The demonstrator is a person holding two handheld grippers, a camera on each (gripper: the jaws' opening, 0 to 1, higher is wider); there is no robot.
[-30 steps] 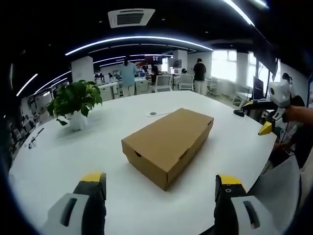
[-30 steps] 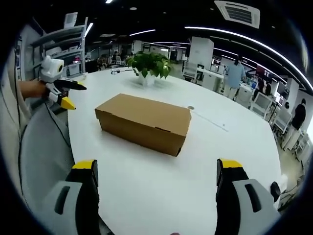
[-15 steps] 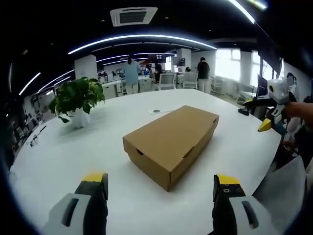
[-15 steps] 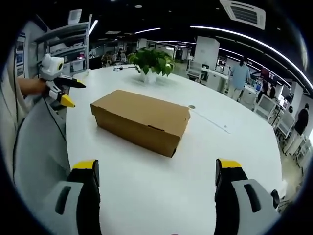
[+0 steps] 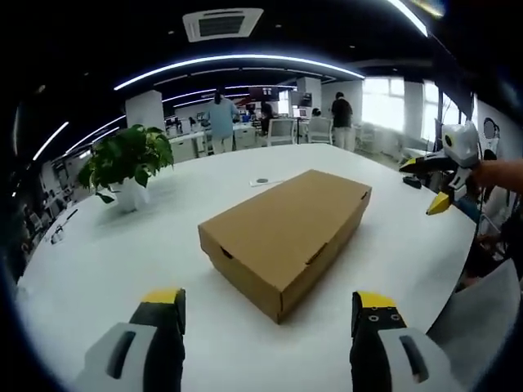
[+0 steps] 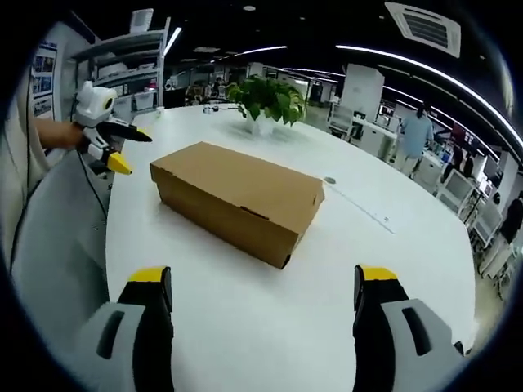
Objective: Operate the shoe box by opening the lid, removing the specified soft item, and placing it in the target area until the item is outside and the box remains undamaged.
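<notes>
Closed shoe box (image 5: 286, 237) lies mid-frame on the white worktop (image 5: 122, 253); potted plant (image 5: 127, 167) upper left. Left tongs (image 5: 265, 306) and right tongs (image 6: 261, 282) both gape wide, holding nothing.

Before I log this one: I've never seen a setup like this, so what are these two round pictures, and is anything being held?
No robot here: a person holds a two-jaw claw in each hand, and each claw carries a fisheye camera looking along its jaws. In the left gripper view, the left claw rises from the bottom, jaws apart, and the other claw appears at the right edge. The right gripper view shows the right claw, also open and empty. Both face a closed cardboard box on a white table, with a potted plant behind. Nothing is held yet.
</notes>
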